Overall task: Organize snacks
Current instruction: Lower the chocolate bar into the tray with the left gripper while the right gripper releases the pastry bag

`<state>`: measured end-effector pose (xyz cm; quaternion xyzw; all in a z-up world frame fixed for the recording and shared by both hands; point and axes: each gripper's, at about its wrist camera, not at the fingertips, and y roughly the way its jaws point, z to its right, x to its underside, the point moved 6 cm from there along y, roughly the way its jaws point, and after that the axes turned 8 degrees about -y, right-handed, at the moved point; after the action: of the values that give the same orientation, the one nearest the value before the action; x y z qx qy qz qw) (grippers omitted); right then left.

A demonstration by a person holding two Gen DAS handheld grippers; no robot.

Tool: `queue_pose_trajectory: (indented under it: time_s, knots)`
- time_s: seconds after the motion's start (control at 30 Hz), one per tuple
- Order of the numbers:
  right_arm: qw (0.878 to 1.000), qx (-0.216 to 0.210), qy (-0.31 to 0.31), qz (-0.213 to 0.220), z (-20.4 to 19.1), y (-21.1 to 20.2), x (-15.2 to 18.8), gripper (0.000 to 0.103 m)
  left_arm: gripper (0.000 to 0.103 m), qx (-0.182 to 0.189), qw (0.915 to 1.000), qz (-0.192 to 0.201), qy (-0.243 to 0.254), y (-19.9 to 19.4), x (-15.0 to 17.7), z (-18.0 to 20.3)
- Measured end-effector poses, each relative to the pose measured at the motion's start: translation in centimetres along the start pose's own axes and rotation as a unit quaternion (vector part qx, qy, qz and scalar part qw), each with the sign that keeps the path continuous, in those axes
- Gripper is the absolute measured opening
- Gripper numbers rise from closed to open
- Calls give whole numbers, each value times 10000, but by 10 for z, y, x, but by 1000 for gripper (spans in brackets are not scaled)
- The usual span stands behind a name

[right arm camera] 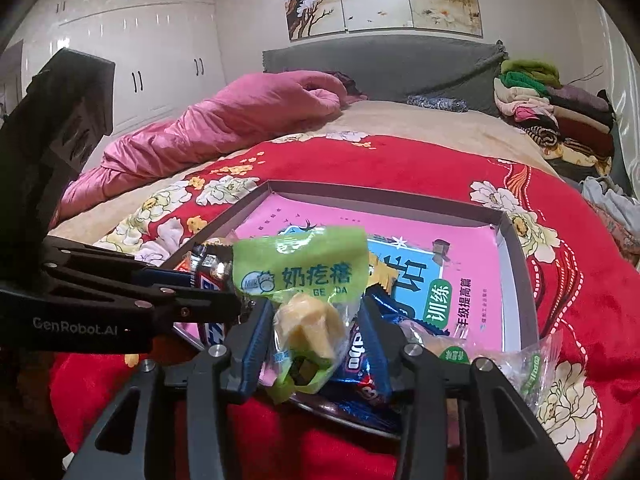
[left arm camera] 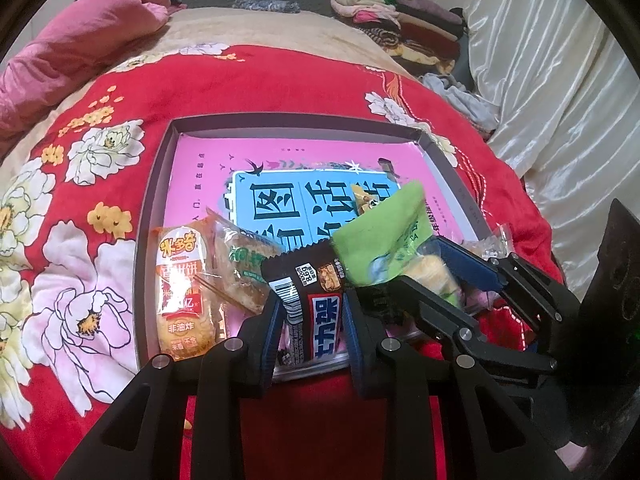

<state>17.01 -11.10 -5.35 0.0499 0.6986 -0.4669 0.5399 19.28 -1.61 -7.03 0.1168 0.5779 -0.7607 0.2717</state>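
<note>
While both grippers sit low at the 6 o'clock edge of the box [left arm camera: 158,216], each one has a snack between its fingers. The box lies on a red bed cover [left arm camera: 100,128] and has a pink book [left arm camera: 208,168] in it.

The left gripper [left arm camera: 310,320] is nearly shut and pinches a black bar [left arm camera: 316,300]. The bar's long side runs from 6 to 12 o'clock, straight out along the fingers. Its far end pokes out over the box.

The right gripper [right arm camera: 312,344] is partly open, with a green bag [right arm camera: 300,276] between its fingers. The bag stands up toward 12 o'clock, with a yellow lump low inside it. I cannot tell if the pads press on it or have let go.

At 9 o'clock from the black bar, an orange pack [left arm camera: 182,296] and a clear pack [left arm camera: 240,272] lie side by side in the box. I think the black bar goes down next to them. That spot is nearer the left gripper. The green bag is close at 2 o'clock, so the two could bump.
</note>
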Motion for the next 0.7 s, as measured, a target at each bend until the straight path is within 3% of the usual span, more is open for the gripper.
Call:
queue_pose_trajectory:
  time_s: [0.1,0.7]
  knots:
    - [10000,4,40,16,1,-1,-1,46,43,35,10000,4,0,-1,0,1]
    - [9998,170,-34,121,4,-12,-4,53,57,39,10000,22,-42,-8,1,-1]
